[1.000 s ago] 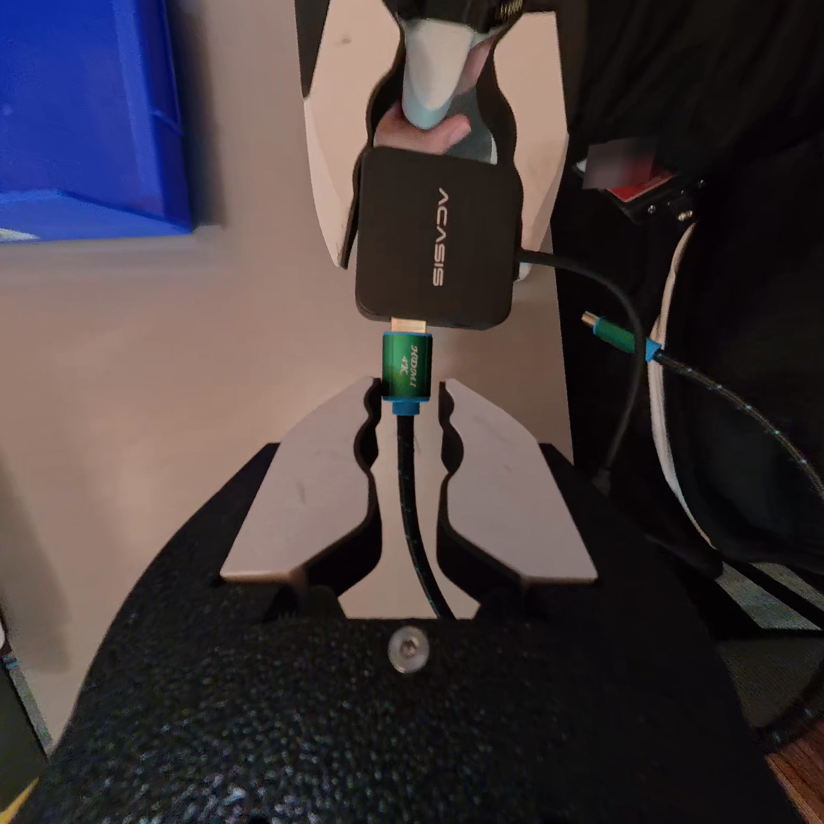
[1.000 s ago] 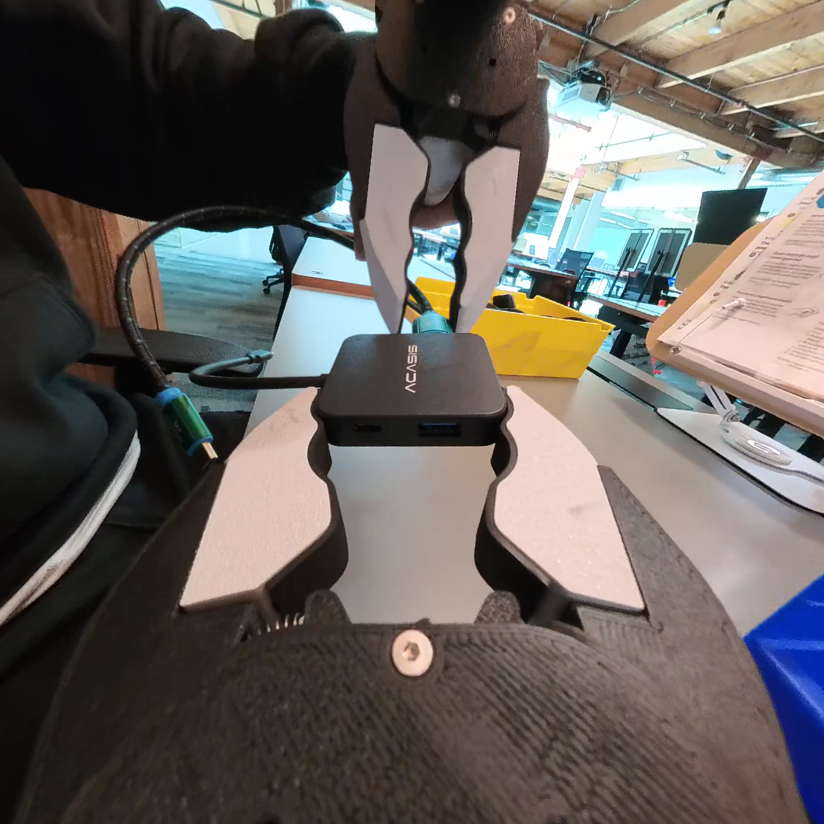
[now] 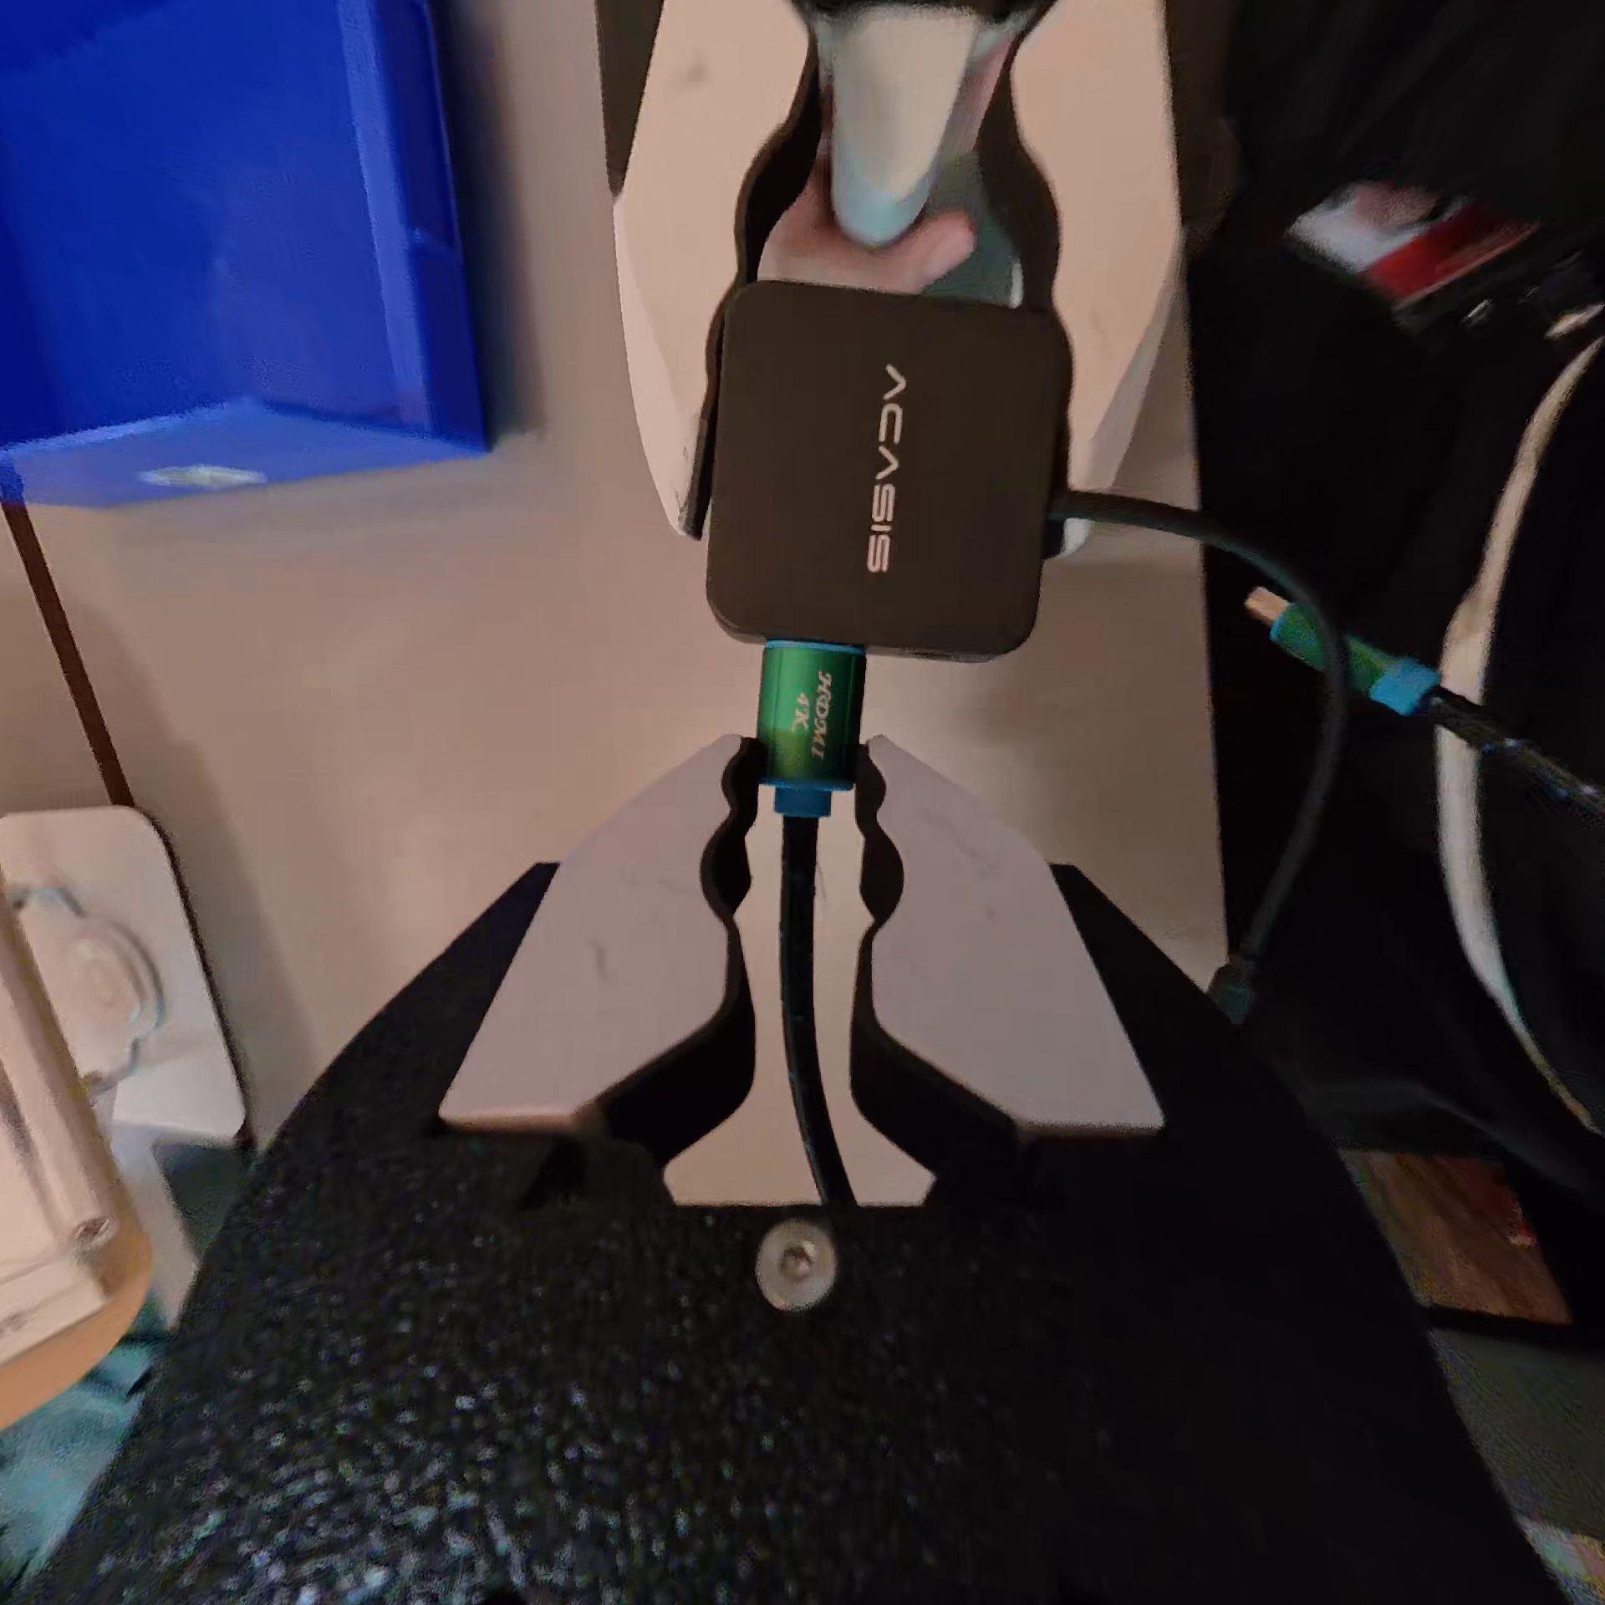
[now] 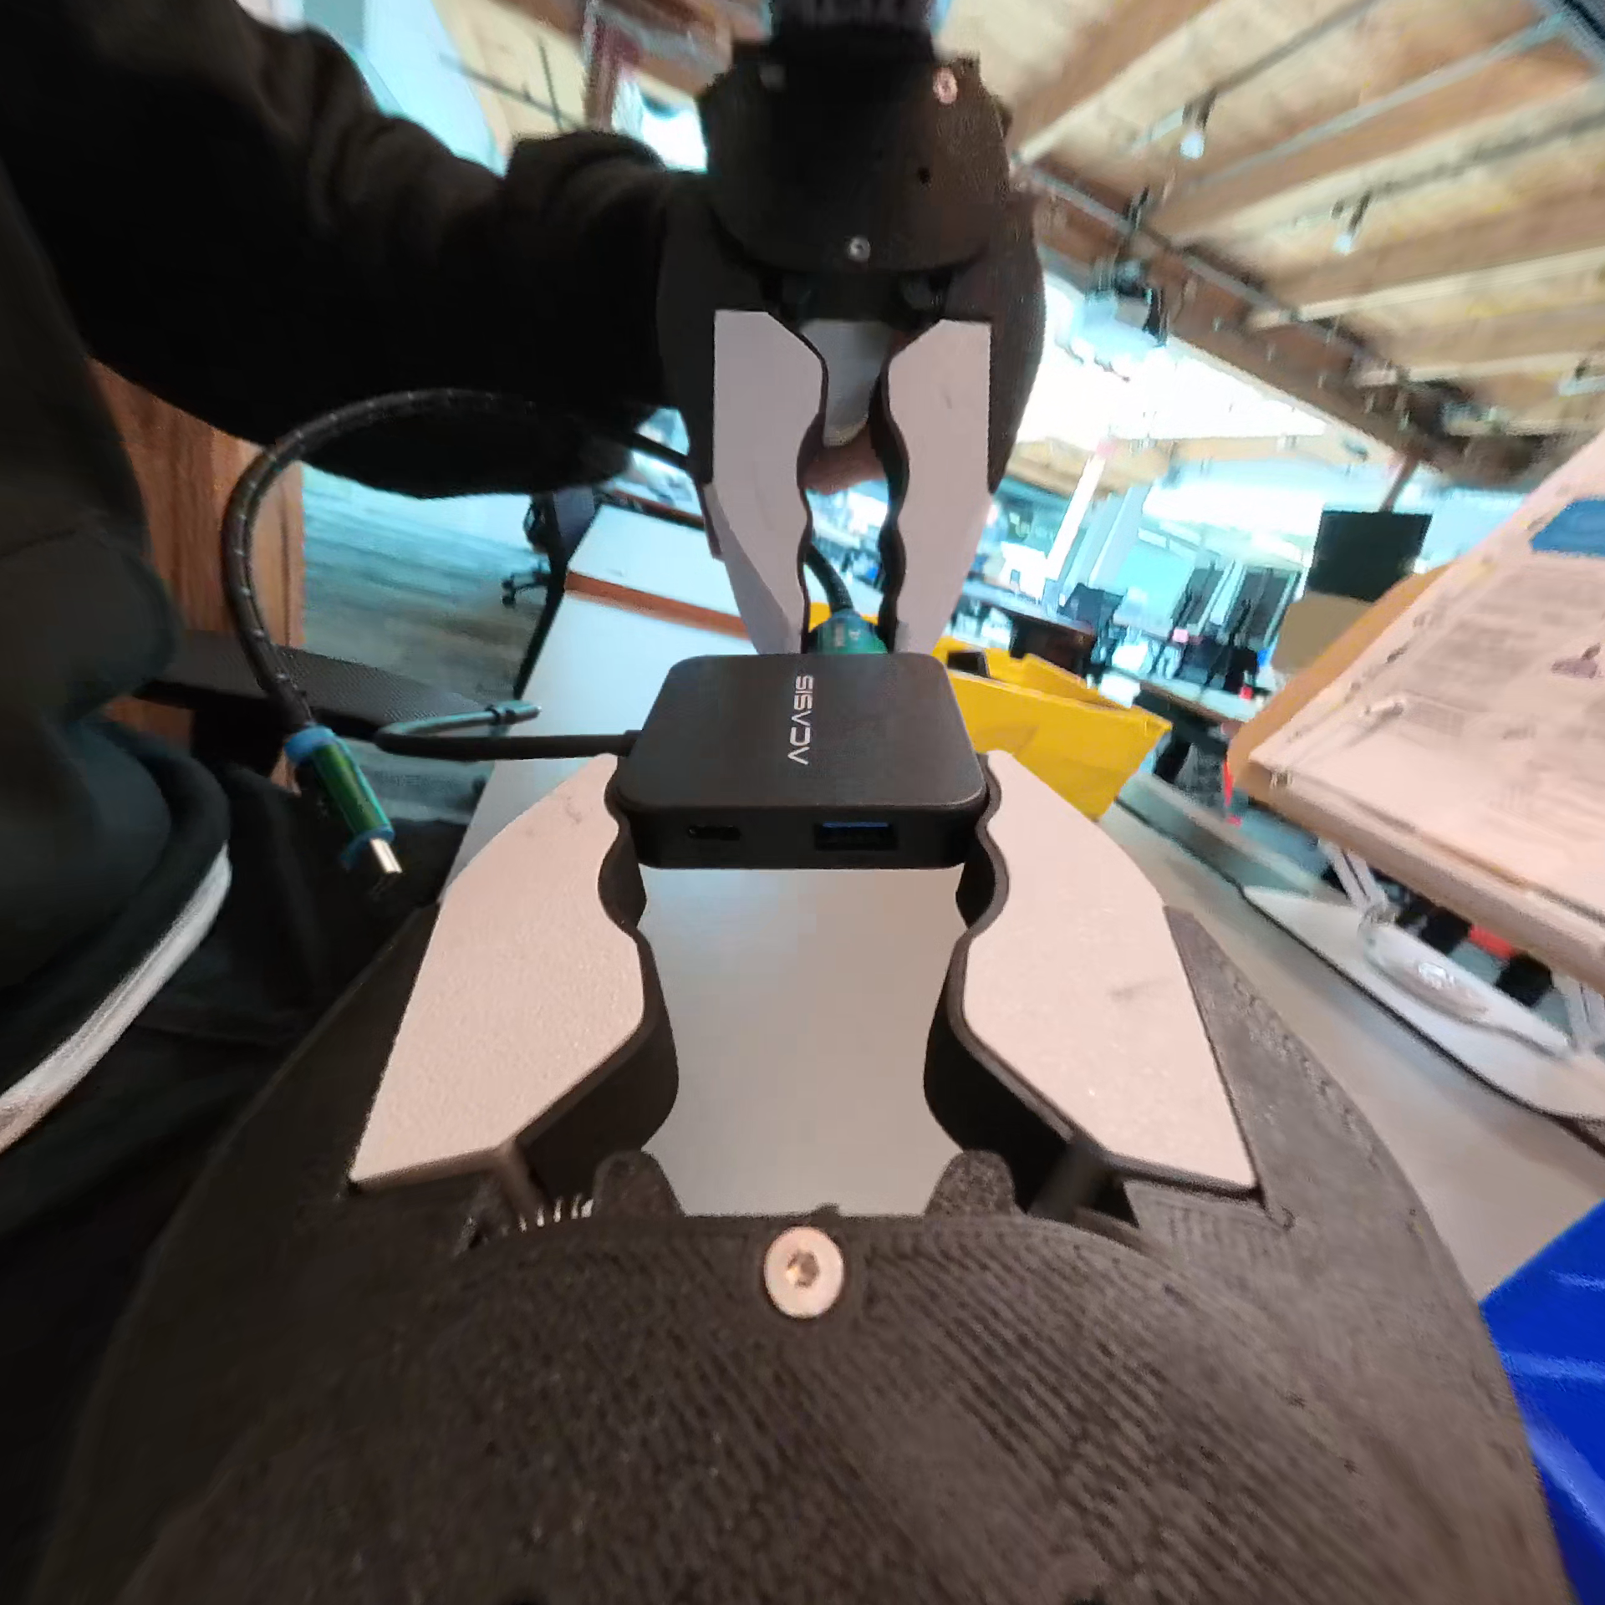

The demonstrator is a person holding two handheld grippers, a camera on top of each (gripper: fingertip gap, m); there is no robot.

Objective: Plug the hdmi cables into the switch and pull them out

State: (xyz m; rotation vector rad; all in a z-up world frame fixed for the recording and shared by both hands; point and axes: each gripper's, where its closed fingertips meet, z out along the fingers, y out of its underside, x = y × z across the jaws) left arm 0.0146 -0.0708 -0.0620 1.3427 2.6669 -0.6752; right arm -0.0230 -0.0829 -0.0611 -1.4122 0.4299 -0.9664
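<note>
My left gripper (image 3: 803, 764) is shut on a green HDMI plug (image 3: 809, 716) with a blue collar. The plug sits fully seated in the near edge of the black square switch (image 3: 886, 469), with no metal tip showing. My right gripper (image 4: 803, 782) is shut on the switch (image 4: 803, 743) from the opposite side and holds it above the table. In the right wrist view the left gripper (image 4: 847, 643) comes from above, with the green plug (image 4: 847, 641) between its tips. The cable's other green plug (image 3: 1320, 647) hangs loose at the right; it also shows in the right wrist view (image 4: 343, 795).
A thin black lead (image 3: 1303, 695) runs from the switch's side. A blue bin (image 3: 217, 260) stands on the pale table (image 3: 434, 695). A yellow bin (image 4: 1060, 738) and a tilted stand with papers (image 4: 1433, 721) lie beyond. A person's dark sleeve (image 4: 304, 260) is at the left.
The green plug has gone fully into the switch; its metal tip, visible a second ago, is now hidden. Both grippers keep their grips.
</note>
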